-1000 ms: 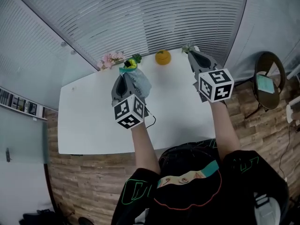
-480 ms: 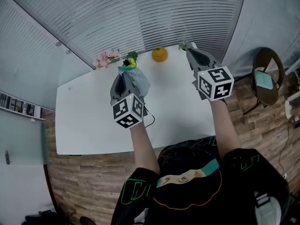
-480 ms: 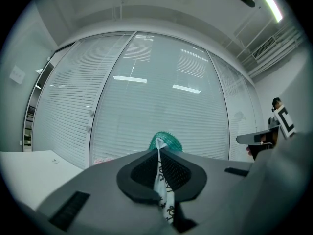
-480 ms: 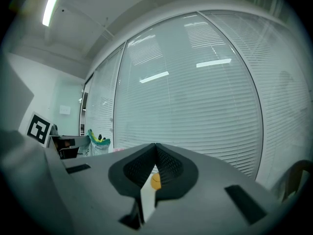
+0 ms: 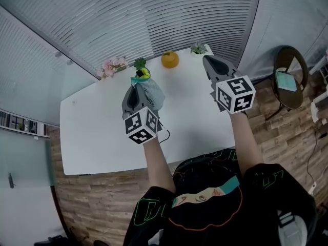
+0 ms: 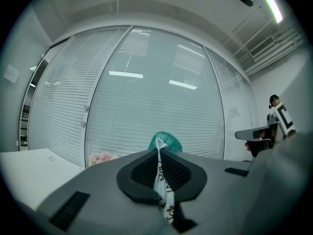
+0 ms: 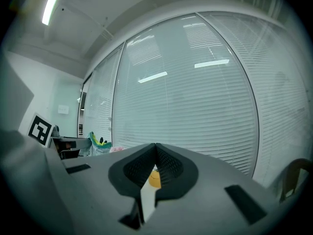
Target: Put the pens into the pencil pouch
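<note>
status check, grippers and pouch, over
Left gripper shut on pencil pouch. Right gripper shut, empty. Orange round object at table's far edge, clear of both.

A: You're in an office, a meeting room by the look of it.

B: Yes. You've got glazed walls with slatted blinds (image 5: 154, 19) round you and a plain white bench (image 5: 97, 137) on wood-plank flooring (image 5: 92, 199). A chair (image 5: 287, 76) stands by the wall, with a strip light (image 6: 272, 4) and ceiling vent (image 6: 264, 45) overhead.

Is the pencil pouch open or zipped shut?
Open: pens poke out the top of the pencil pouch, whose fabric the left gripper pinches in its jaws.
</note>
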Available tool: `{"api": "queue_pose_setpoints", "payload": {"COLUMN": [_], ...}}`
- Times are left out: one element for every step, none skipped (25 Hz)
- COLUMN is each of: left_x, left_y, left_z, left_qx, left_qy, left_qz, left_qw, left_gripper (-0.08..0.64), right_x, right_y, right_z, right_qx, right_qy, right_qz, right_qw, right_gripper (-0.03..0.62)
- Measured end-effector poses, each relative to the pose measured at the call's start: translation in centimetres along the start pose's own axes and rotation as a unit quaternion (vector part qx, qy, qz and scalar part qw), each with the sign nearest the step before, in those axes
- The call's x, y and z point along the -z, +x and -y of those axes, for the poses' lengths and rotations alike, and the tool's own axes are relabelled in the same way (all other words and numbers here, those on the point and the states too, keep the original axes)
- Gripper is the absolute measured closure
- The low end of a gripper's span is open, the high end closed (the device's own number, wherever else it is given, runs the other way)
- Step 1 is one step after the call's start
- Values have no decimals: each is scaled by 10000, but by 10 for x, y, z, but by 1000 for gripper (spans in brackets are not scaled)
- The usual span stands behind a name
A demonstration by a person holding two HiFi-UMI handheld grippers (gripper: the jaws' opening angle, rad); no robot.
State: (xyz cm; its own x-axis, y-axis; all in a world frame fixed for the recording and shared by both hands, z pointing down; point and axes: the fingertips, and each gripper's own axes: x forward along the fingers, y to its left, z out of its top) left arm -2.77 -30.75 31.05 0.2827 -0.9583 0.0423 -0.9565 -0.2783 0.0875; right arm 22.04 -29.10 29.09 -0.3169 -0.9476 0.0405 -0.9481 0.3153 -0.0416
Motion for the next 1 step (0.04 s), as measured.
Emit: {"api": "queue_pose_setpoints", "payload": {"left_x": [1], "left_y": [1], "left_z": [2], "left_qx": [19], "left_qy": [2], "left_qz": [-17], "left_qw": [10000], "left_gripper": [560], "right_x": [1], "right_y": [-1], "right_z": [2], "right_qx": [15], "right_qy": [7], "right_qz": [-1], "right_qw": [10000], "right_gripper": [591]}}
